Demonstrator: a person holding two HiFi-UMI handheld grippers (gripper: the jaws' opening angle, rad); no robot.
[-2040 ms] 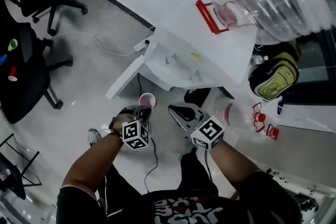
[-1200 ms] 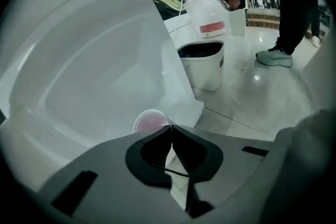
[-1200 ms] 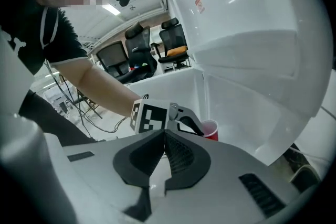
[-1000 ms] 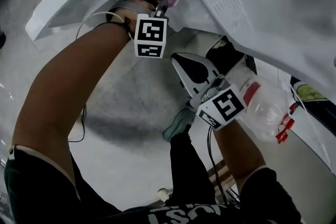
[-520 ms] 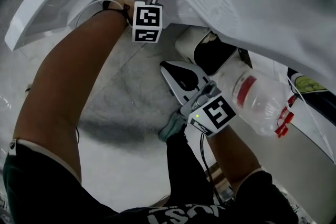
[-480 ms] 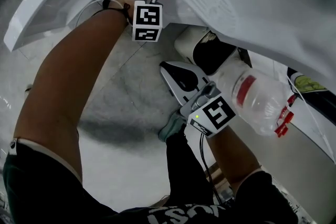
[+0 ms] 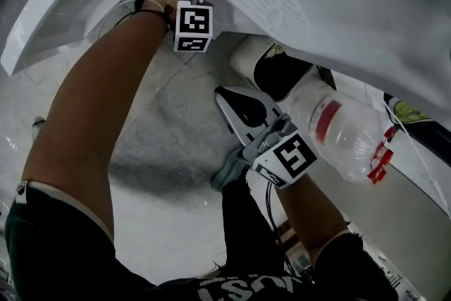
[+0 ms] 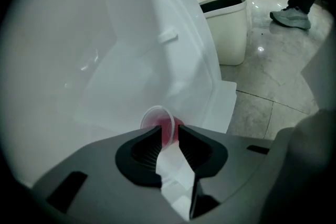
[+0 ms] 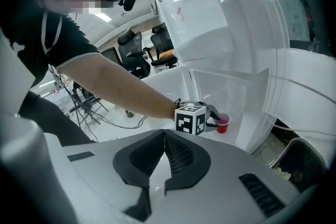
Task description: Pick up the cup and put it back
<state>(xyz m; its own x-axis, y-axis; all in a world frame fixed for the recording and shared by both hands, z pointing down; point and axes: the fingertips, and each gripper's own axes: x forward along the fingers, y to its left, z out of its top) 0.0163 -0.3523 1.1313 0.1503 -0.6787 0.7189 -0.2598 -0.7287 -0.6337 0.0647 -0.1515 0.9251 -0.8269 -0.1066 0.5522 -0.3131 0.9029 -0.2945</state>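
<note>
A small clear cup [image 8: 159, 122] with a pink inside stands on a white ledge [image 9: 173, 84] of the dispenser. My left gripper [image 8: 169, 132] has its jaws on either side of the cup's rim. They are opening, and a gap shows below the cup. In the right gripper view the cup [image 9: 222, 123] shows just past the left gripper [image 9: 215, 122]. The head view shows only the left gripper's marker cube [image 7: 193, 26]; a white panel hides the jaws and cup. My right gripper [image 9: 164, 134] is shut and empty, held low over the floor [image 7: 224, 93].
A white bin [image 8: 227, 29] with a dark liner stands to the right of the dispenser. A clear plastic bottle [image 7: 340, 132] lies by my right hand. A bystander's shoe [image 8: 290, 17] is on the tiled floor. Office chairs [image 9: 157, 42] stand behind.
The left gripper has carried the cup up from floor height and in under the white dispenser panel, so the head view no longer shows it. The right gripper has stayed low.
</note>
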